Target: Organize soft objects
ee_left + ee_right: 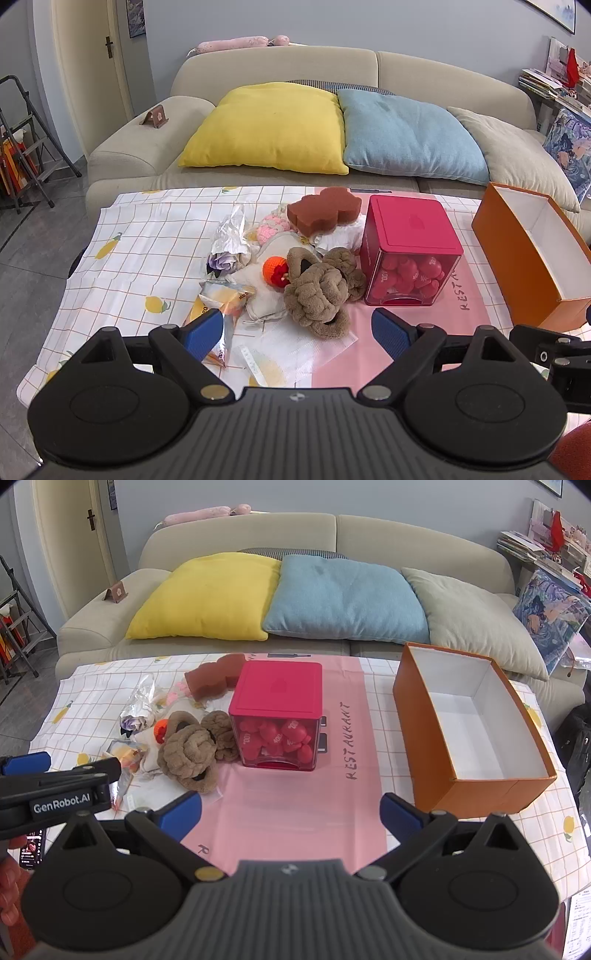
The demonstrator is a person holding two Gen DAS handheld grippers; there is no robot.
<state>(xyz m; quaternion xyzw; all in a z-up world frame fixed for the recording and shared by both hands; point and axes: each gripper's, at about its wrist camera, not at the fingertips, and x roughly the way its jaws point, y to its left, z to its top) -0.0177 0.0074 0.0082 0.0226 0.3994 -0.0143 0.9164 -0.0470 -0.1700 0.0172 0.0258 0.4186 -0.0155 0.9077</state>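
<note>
Plush brown knotted toy (319, 291) lies mid-table, touching the pink-lidded clear cube of red hearts (410, 251) at its 3 o'clock. Farther right stands an open orange cardboard box (472, 723). Left gripper (295, 332) and right gripper (291, 812) hover spread, holding nothing.

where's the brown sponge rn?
The brown sponge sits at the far side of the soft-object pile, just left of the red box and behind the brown plush, in both wrist views.
</note>
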